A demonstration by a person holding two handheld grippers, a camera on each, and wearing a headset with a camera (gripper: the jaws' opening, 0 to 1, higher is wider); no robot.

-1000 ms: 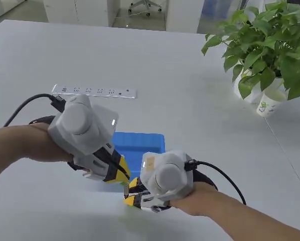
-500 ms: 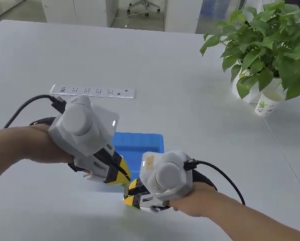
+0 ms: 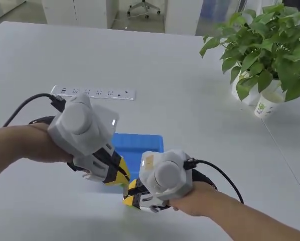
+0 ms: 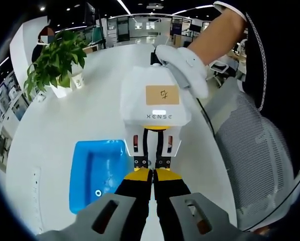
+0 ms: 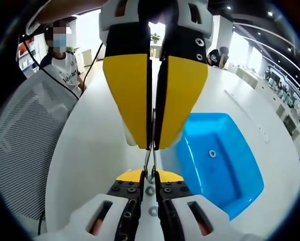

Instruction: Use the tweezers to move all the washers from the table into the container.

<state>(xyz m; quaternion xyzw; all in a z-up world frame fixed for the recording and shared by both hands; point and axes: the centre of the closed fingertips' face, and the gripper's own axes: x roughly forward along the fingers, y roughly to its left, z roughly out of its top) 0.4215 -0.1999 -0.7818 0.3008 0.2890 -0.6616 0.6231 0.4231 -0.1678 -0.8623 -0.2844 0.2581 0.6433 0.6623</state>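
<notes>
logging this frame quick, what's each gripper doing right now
Left gripper: shut on the tweezers.
Right gripper: jaws close around the tweezers' tip; grip cannot be told.

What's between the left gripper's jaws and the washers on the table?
The tweezers, in the right gripper view: held by the left gripper, tips pointing at two washers on the table between the jaws of the right gripper.

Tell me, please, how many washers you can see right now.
3. One washer lies inside the blue container. Two lie on the table: one just under the tips of the tweezers, and one nearer the camera. More may be hidden.
</notes>
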